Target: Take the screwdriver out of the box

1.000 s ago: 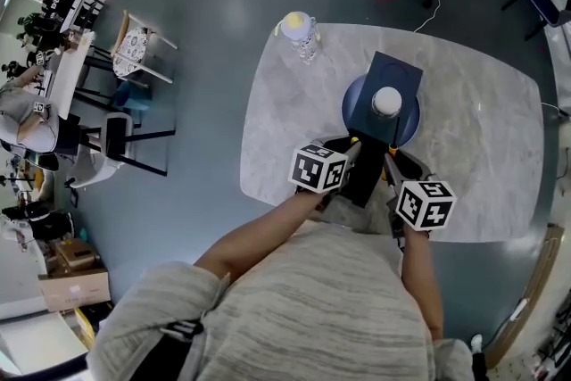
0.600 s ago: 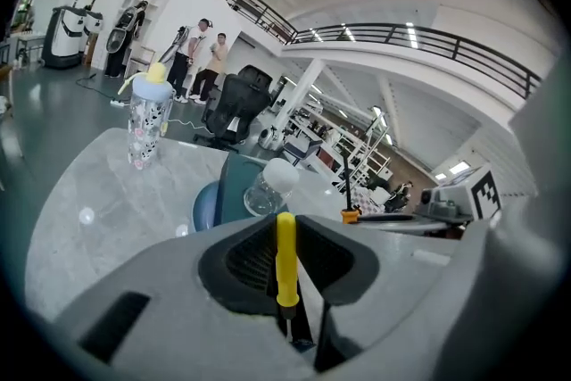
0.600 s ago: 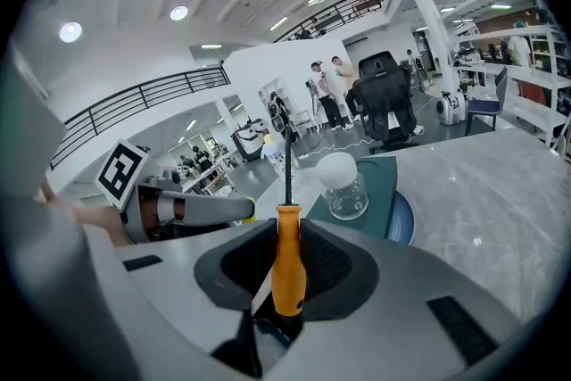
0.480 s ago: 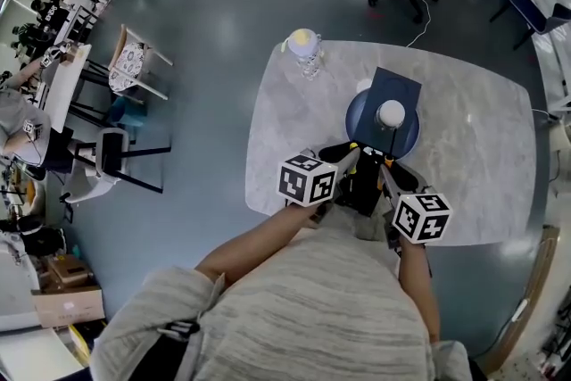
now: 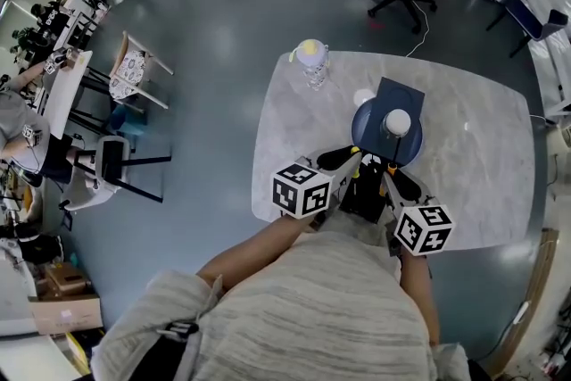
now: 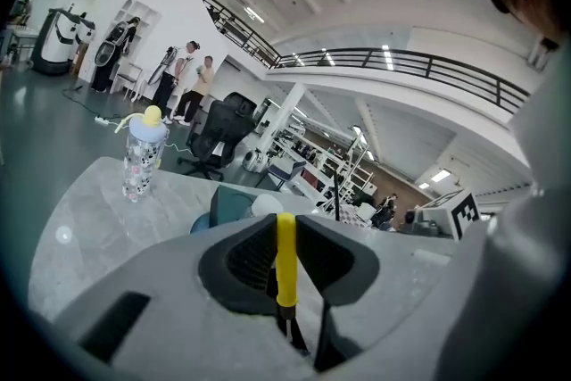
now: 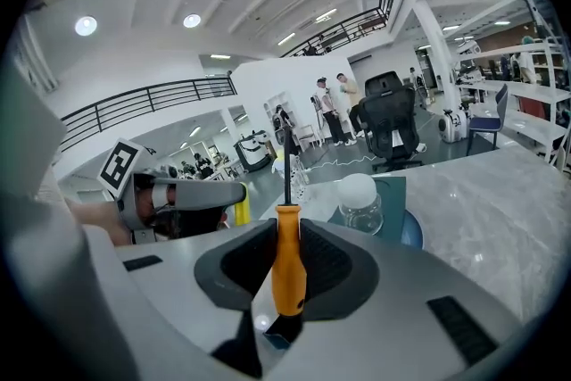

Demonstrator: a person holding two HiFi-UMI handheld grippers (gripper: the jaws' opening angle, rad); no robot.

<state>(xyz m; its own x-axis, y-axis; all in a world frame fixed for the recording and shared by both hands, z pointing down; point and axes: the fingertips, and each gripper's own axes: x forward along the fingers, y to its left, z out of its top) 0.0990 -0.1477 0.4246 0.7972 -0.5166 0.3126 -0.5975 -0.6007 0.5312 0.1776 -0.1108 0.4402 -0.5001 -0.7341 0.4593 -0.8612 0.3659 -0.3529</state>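
Screwdriver [image 7: 289, 277] clenched in right gripper [image 7: 287, 232] fingers [image 7: 245, 263]; left gripper [image 6: 285, 227] fingers [image 6: 250, 259] clench yellow tool [image 6: 285, 268]; jar [image 7: 359, 205], bottle [image 6: 143, 161] ahead

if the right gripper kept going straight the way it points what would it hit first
Most likely the white-capped jar, slightly right of its line, though depth is hard to judge. The right gripper is shut on an orange-handled screwdriver.

The worktop [image 5: 482, 183] looks like glossy marble, the floor [image 5: 205, 58] polished grey, the screwdriver [image 7: 288, 268] has a smooth orange plastic handle and dark metal shaft, the yellow handle [image 6: 285, 256] is smooth plastic, and the fingers [image 7: 332, 268] are matt, ribbed and dark.
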